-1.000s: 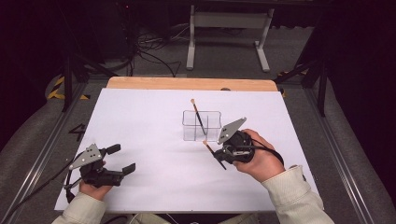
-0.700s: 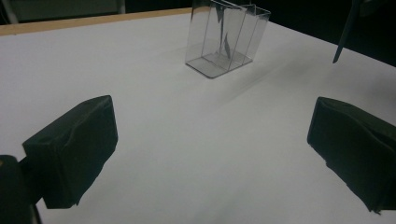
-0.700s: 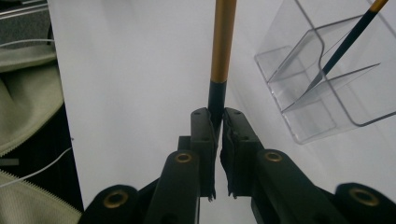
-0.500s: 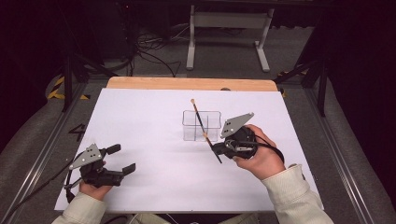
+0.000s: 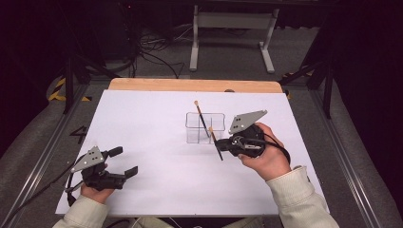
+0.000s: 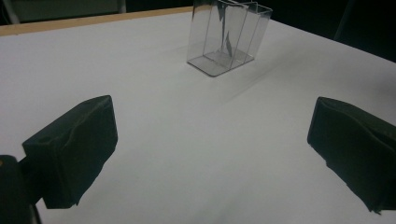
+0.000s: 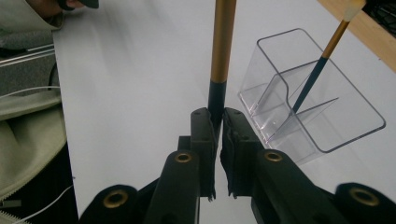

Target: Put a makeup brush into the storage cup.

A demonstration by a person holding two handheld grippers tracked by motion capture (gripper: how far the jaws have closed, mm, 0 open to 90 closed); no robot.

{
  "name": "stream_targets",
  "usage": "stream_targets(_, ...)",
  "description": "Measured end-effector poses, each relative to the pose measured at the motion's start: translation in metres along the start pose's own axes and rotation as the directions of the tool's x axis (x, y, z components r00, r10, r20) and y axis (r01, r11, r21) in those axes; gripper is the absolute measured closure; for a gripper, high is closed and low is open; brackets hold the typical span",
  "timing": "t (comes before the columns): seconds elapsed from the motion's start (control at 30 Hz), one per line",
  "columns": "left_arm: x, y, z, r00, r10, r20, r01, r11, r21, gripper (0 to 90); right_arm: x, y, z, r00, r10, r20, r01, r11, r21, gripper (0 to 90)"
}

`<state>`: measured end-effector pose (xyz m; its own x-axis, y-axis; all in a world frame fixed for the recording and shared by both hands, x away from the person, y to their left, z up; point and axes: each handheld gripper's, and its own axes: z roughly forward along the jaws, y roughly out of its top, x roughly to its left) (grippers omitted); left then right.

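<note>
A clear plastic organiser with compartments stands near the middle of the white table. One brush, dark with a gold upper part, leans inside it. My right gripper, just right of the organiser, is shut on a second brush, held tilted beside the organiser's front right corner. My left gripper rests near the front left of the table, open, with nothing between its black pads.
The white sheet covers a wooden table whose far edge shows. Metal rails run along both sides. A stand and cables lie on the floor behind. A sleeve is at the left of the right gripper view.
The right gripper has lifted and turned slightly with the brush, so the brush now stands steeper next to the organiser. The left gripper has not moved.
</note>
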<state>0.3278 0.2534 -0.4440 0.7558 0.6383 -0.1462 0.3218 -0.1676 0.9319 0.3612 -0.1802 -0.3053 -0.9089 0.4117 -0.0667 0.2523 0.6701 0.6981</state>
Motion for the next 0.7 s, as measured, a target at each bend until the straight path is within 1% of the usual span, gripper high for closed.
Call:
stream_targets(0.13, 0.000, -0.001, 0.001, 1.0000, 0.007, -0.002, -0.007, 1.0000, 0.000, 2.2, -0.002, 0.002, -0.003, 0.9999, 0.016, 0.002, -0.016, 1.000, -0.025, 83.5)
stream_targets(0.17, 0.000, -0.001, 0.001, 0.9997, 0.024, -0.003, -0.024, 0.9997, 0.007, 2.2, -0.003, 0.002, -0.004, 0.9998, 0.019, -0.001, -0.019, 0.999, -0.032, 83.6)
stream_targets(0.2, 0.000, -0.001, 0.002, 0.9997, 0.022, -0.006, -0.022, 0.9998, 0.005, 2.2, -0.004, 0.003, -0.004, 0.9997, 0.024, 0.000, -0.024, 0.999, -0.042, 83.6)
stream_targets(0.27, 0.001, -0.002, 0.002, 0.9994, 0.034, -0.010, -0.034, 0.9994, 0.009, 2.1, -0.005, 0.003, -0.005, 0.9994, 0.033, -0.006, -0.033, 0.998, -0.058, 83.6)
stream_targets(0.37, 0.001, -0.002, 0.002, 0.9996, 0.028, -0.009, -0.028, 0.9996, 0.006, 2.1, -0.007, 0.003, -0.005, 0.9992, 0.040, -0.004, -0.041, 0.997, -0.069, 83.6)
stream_targets(0.4, 0.002, -0.002, 0.002, 0.9995, 0.031, -0.011, -0.031, 0.9995, 0.008, 2.1, -0.009, 0.003, -0.006, 0.9986, 0.053, -0.008, -0.053, 0.995, -0.087, 83.6)
stream_targets(0.7, 0.001, -0.002, 0.002, 0.9994, 0.033, -0.011, -0.032, 0.9995, 0.006, 2.0, -0.013, 0.007, -0.010, 0.9964, 0.084, -0.011, -0.085, 0.988, -0.128, 83.6)
